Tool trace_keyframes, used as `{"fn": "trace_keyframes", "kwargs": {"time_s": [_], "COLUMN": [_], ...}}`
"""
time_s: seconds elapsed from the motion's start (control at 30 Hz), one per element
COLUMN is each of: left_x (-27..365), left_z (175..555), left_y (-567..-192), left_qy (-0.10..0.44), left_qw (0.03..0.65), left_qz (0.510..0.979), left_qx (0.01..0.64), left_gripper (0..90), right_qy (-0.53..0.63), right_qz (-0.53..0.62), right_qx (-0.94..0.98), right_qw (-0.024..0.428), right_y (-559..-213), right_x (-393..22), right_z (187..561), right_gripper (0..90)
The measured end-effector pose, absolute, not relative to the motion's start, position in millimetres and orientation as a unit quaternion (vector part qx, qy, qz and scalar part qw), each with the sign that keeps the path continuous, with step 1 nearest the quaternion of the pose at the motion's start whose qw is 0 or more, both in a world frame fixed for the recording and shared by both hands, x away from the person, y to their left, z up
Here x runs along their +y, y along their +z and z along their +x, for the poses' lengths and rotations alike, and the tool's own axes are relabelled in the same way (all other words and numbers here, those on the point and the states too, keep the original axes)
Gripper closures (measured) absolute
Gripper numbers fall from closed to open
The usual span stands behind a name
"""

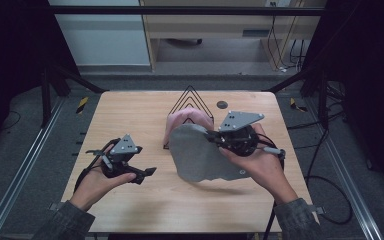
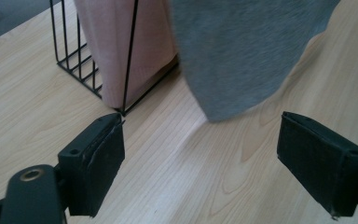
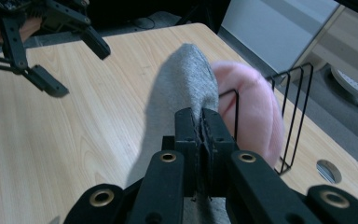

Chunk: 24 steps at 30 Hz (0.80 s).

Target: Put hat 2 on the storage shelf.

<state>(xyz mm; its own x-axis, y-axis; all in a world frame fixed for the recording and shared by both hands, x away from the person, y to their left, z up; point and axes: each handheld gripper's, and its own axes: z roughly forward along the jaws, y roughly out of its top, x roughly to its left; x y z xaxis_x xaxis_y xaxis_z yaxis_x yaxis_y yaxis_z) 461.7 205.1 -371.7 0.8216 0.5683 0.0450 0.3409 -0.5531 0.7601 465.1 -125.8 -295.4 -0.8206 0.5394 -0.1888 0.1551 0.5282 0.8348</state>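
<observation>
The right gripper [image 3: 200, 122] pinches a grey cloth [image 1: 200, 154], holding it above the wooden table [image 1: 130, 115] beside a black wire rack [image 1: 190, 100] containing a pink cloth [image 1: 186, 118]. The left gripper [image 1: 147, 171] hovers wide apart, holding nothing.

Lab recording bay: wooden table [image 1: 145, 200] inside black metal frame [image 1: 180, 10], loose cables [image 1: 330, 200] on grey floor [image 1: 30, 165].

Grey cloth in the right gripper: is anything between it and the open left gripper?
Nothing visible. The left gripper is open over bare table, facing the hanging grey cloth that the right gripper pinches. The wire rack with the pink cloth stands aside.
</observation>
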Motion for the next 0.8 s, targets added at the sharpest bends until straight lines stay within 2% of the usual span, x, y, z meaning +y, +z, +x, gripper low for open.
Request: {"fn": "trace_keyframes", "kwargs": {"time_s": [0.8], "left_x": [191], "left_z": [473], "left_y": [-351], "left_qy": [0.153], "left_qw": [0.388], "left_qz": [0.875], "left_qx": [0.245], "left_gripper": [19.9], "right_qy": [0.446], "right_qz": [0.18], "right_qx": [0.849], "right_qw": [0.219], "right_y": [-261], "right_x": [-102], "right_z": [464], "right_gripper": [86.6]}}
